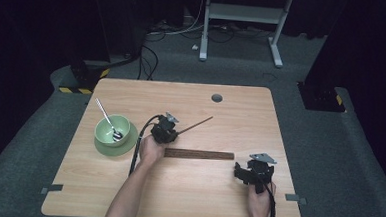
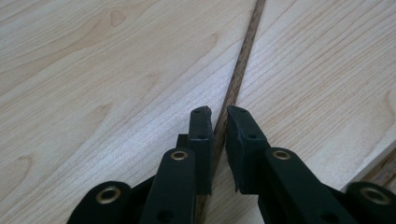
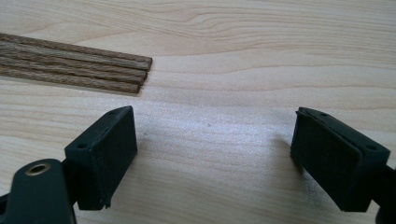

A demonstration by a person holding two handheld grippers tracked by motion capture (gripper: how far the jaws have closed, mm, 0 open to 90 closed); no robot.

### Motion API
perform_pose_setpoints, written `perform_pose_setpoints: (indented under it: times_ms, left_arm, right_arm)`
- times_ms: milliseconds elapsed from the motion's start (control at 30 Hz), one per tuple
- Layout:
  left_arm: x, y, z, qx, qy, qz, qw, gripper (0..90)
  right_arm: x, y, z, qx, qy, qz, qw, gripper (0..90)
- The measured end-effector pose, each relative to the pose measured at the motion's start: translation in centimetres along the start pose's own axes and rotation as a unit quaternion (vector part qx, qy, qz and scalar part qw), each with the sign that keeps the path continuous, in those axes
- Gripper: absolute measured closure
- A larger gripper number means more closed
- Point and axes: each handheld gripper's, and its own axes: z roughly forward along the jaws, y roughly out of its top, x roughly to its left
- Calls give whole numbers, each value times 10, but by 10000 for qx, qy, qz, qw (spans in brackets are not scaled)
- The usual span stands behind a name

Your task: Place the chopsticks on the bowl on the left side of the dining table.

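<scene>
From above I see my left claw (image 1: 176, 130) near the middle of the desk (image 1: 226, 200), pinched on a thin wooden stick (image 1: 196, 124) that juts out from it toward the far right. In the left gripper view the jaws are drawn almost together with that stick (image 2: 238, 74) running straight up between them; the stick looks to be lying low along the wood, though I cannot tell whether it touches. My right claw (image 1: 241, 172) sits near the desk's right front, and in the right gripper view its jaws are spread wide with only bare wood between them. A flat bundle of sticks (image 1: 198, 154) lies across the middle of the desk, just beside my left hand (image 1: 150, 149); its end (image 3: 140, 74) shows ahead of the right claw. At the left stands a green bowl (image 1: 110, 130) on a green plate (image 1: 129, 144) with a spoon (image 1: 106, 118) in it.
</scene>
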Motion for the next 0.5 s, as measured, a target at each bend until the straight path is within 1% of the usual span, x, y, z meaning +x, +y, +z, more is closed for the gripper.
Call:
perform_pose_setpoints:
  times_ms: [133, 200, 267, 500]
  left_arm:
    - [2, -2, -2, 20, 24, 9, 10000, 807]
    - [2, -4, -3, 16, 69, 71, 9999, 814]
    - [3, -5, -4, 43, 76, 90, 9999, 819]
    - [4, -8, -6, 20, 64, 38, 10000, 829]
  right_arm:
    - [0, 0, 0, 1, 2, -3, 10000, 140]
    - [0, 0, 0, -1, 4, -14, 10000, 139]
    - [0, 0, 0, -1, 4, -13, 10000, 139]
    - [0, 0, 0, -2, 5, -15, 10000, 140]
